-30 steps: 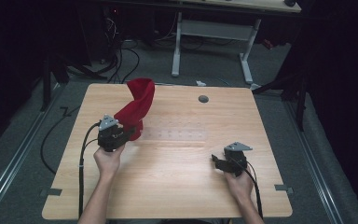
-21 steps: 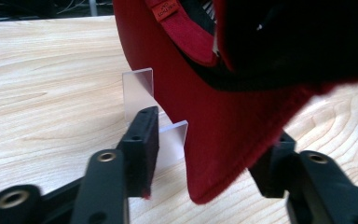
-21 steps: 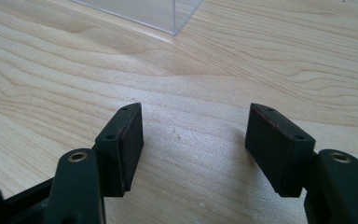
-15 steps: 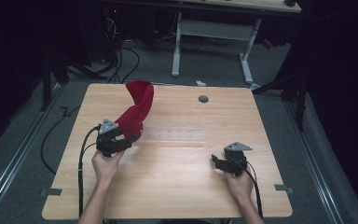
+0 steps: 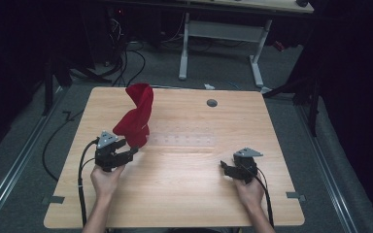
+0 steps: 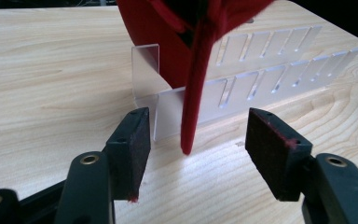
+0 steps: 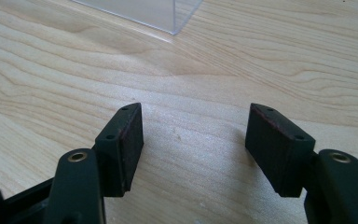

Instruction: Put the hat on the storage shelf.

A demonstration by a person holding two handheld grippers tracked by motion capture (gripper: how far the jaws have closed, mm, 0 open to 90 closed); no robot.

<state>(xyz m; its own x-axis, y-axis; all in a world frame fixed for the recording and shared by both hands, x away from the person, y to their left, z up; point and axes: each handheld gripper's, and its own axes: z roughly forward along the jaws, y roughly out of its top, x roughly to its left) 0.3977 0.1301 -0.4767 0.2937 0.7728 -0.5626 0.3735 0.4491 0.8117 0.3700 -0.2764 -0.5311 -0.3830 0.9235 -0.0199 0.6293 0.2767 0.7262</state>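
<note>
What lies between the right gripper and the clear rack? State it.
Bare wood: in the right gripper view, tabletop alone separates the right gripper from the clear rack.

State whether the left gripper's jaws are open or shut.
Open: the left gripper has a wide gap between its jaws, with the red cloth hanging unclamped.

A red cloth (image 5: 136,116) stands draped upright over the left end of a clear slotted rack (image 6: 242,88) (acrylic).

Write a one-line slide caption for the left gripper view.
Open left gripper faces a red cloth draped over a clear slotted rack on the wooden table.
</note>
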